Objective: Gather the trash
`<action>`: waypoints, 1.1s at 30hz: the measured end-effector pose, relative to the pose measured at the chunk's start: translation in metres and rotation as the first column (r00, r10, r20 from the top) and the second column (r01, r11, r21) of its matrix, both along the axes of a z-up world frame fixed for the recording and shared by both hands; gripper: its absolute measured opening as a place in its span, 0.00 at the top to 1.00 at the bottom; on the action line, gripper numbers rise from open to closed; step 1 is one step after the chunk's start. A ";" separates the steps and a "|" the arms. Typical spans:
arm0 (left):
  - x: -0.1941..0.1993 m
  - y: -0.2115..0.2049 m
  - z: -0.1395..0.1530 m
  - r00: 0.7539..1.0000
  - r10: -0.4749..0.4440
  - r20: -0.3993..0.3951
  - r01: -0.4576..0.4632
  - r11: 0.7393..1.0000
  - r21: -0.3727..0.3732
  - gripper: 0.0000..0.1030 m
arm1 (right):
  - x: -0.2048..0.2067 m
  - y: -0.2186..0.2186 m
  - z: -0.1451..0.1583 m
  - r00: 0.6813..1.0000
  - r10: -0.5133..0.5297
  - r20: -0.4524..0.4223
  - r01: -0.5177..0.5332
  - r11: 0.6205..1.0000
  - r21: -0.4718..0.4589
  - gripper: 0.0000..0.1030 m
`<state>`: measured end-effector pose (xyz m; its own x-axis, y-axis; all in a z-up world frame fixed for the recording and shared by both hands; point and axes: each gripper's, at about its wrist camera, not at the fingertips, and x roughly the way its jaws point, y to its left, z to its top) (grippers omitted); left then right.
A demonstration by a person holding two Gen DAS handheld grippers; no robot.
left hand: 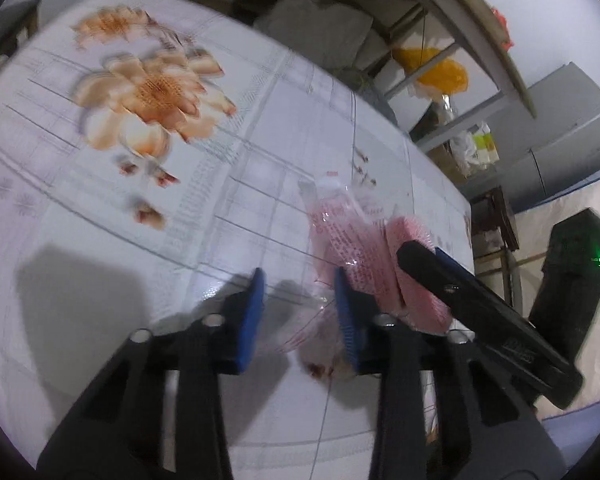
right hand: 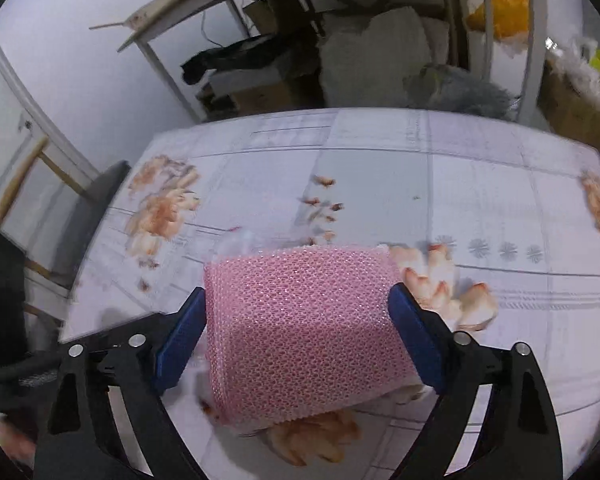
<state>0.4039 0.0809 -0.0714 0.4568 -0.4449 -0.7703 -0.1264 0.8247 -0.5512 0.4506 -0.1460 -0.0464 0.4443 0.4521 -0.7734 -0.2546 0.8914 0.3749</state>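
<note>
While the pink mesh sponge fills the middle of the right wrist view, it sits between the two blue pads of the right gripper, and both pads touch its sides, so the jaws are clenched on it and hold it above the tabletop. In the left wrist view the same sponge appears at about 3 o'clock from the centre, with one black finger of the right gripper lying across its right side. Just beside the sponge, toward 9 o'clock, there is a clear plastic wrapper with pink print; its near end lies by the right pad of the left gripper. The jaws of the left gripper stand apart, released, and I cannot tell if the pad really touches the wrapper. The picture is blurred here. Under everything is a white tablecloth with large orange flowers at about 10 o'clock in the left view, and with thin grey lines. Farther out, past the far edge of the tabletop at 12 o'clock in the right view, stands a grey metal rack with boxes and white sacks under it, and an orange bag hangs at about 1 o'clock. A dark chair stands at the left edge of the tabletop, at 9 o'clock.
</note>
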 end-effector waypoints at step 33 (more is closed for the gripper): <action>-0.230 -0.013 0.004 0.942 -0.334 0.005 0.331 0.933 0.140 0.95 | -0.255 -0.046 0.021 0.985 -0.173 -0.008 0.173 0.985 0.006 0.30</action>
